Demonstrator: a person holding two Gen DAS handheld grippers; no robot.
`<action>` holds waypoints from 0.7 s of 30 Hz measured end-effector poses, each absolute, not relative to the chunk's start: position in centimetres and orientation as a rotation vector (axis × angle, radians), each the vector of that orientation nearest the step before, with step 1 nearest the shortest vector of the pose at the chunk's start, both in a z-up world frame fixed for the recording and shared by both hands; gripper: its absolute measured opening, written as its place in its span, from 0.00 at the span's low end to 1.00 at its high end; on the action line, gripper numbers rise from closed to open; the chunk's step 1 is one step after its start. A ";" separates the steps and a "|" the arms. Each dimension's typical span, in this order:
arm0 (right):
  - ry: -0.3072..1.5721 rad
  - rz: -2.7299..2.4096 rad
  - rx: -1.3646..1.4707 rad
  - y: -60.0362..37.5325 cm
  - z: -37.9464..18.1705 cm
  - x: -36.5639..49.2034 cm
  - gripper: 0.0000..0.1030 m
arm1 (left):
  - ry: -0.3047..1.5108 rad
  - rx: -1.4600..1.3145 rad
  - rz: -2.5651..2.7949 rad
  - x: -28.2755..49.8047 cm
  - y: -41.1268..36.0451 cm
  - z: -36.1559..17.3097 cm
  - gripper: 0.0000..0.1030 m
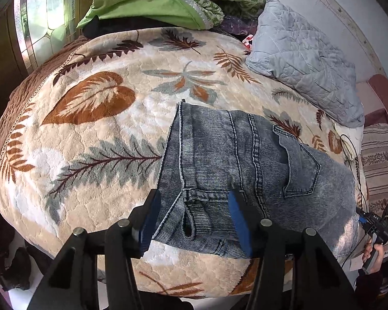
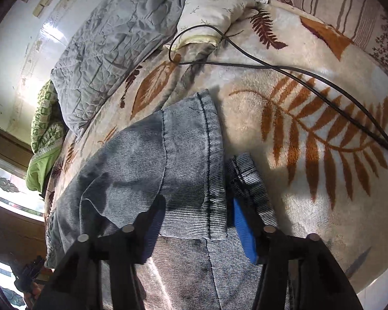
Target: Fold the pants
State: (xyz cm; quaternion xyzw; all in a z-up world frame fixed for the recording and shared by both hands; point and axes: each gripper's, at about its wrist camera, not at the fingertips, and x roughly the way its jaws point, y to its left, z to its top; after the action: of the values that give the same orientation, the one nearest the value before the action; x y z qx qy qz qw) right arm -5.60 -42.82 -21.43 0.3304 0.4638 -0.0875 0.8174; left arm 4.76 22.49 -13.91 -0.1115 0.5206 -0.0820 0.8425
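Grey-blue jeans (image 1: 245,155) lie folded on a bed under a cream leaf-patterned blanket (image 1: 95,134). In the left wrist view my left gripper (image 1: 194,222) hangs over the waistband corner with its belt loop (image 1: 191,201). Its blue pads (image 1: 148,222) stand apart on either side of the denim without pressing it. In the right wrist view my right gripper (image 2: 199,230) is open over the leg hems (image 2: 209,142), and the cloth lies flat between its fingers. The right gripper (image 1: 375,222) also shows at the bed's right edge, held by a hand (image 1: 372,255).
A grey quilted pillow (image 1: 305,59) and a heap of green bedding (image 1: 147,2) lie at the far side of the bed. A black cable (image 2: 297,72) runs across the blanket beside the hems. A window (image 1: 38,25) is at the left, striped fabric (image 1: 380,160) at the right.
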 end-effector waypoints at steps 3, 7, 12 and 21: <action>1.012 -0.229 0.626 -42.3 -21.1 -5.7 0.15 | 1.128 -0.210 -0.166 5.2 21.9 -15.4 0.47; 0.943 -0.198 0.575 -41.6 -18.0 -7.3 0.10 | 1.147 -0.166 -0.153 5.8 21.3 -16.6 0.19; 0.848 -0.189 0.473 -40.4 -12.2 -10.7 0.10 | 1.126 -0.162 -0.162 6.0 22.0 -16.6 0.13; 0.856 -0.247 0.436 -41.3 -10.6 -17.9 0.09 | 1.074 -0.193 -0.191 5.0 24.3 -14.3 0.11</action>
State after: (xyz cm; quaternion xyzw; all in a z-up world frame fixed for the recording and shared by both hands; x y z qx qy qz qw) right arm -17.94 -41.31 -10.56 0.2089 0.4109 -0.1185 0.8795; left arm 4.98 24.30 -14.32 -0.0917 0.5098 -0.0909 0.8506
